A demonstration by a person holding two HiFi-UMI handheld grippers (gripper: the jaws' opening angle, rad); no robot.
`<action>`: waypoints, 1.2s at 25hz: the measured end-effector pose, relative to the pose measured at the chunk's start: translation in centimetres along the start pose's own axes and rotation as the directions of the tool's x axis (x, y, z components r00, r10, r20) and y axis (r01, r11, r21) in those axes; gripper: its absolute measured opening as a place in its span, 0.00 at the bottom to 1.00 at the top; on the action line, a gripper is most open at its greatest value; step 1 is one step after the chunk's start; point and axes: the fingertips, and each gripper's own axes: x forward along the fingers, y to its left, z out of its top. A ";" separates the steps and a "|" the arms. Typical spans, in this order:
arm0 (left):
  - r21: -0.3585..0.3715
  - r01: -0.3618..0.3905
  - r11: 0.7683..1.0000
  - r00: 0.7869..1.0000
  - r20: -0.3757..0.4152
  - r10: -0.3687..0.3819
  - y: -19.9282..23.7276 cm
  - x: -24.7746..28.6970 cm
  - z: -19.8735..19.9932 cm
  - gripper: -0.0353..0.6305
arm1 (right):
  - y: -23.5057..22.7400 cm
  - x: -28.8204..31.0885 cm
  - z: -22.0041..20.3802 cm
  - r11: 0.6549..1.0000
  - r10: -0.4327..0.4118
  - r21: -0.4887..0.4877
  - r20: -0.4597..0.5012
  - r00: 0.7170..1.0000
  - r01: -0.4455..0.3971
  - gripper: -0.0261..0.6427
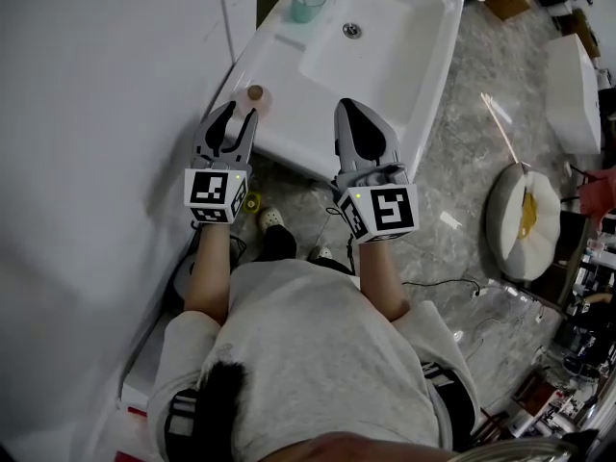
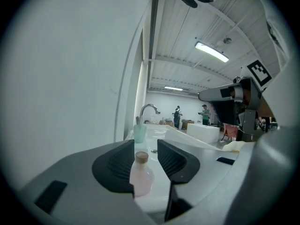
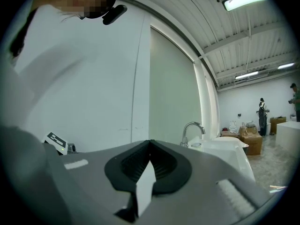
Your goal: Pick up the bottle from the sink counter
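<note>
A small pink bottle (image 1: 258,96) with a cork-coloured cap stands on the near left corner of the white sink counter (image 1: 279,133). My left gripper (image 1: 241,115) reaches it from the front with its jaws open. In the left gripper view the bottle (image 2: 140,176) stands upright between the dark pads (image 2: 115,165), closer to the left one, and I see no squeeze on it. My right gripper (image 1: 363,114) hovers over the counter's front edge to the right. It is shut, its pads meeting with nothing between them (image 3: 150,146).
A green cup (image 1: 308,3) and a faucet (image 2: 147,109) stand at the far end of the basin (image 1: 385,56), which has a drain (image 1: 353,30). A white wall runs close along the left. On the floor to the right lie a round white cushion (image 1: 525,219) and cables.
</note>
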 end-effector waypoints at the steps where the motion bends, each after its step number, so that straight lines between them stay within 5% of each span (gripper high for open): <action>1: 0.001 -0.001 1.000 1.000 -0.006 0.001 0.0 0.3 -0.3 0.27 | -0.1 -0.1 -0.1 1.000 -0.004 -0.001 -0.003 1.000 0.004 0.06; 30: 0.033 -0.101 0.994 0.980 -0.170 0.105 0.8 6.7 -5.5 0.34 | -2.5 -1.6 -1.5 0.998 -0.060 -0.024 -0.055 0.997 0.059 0.06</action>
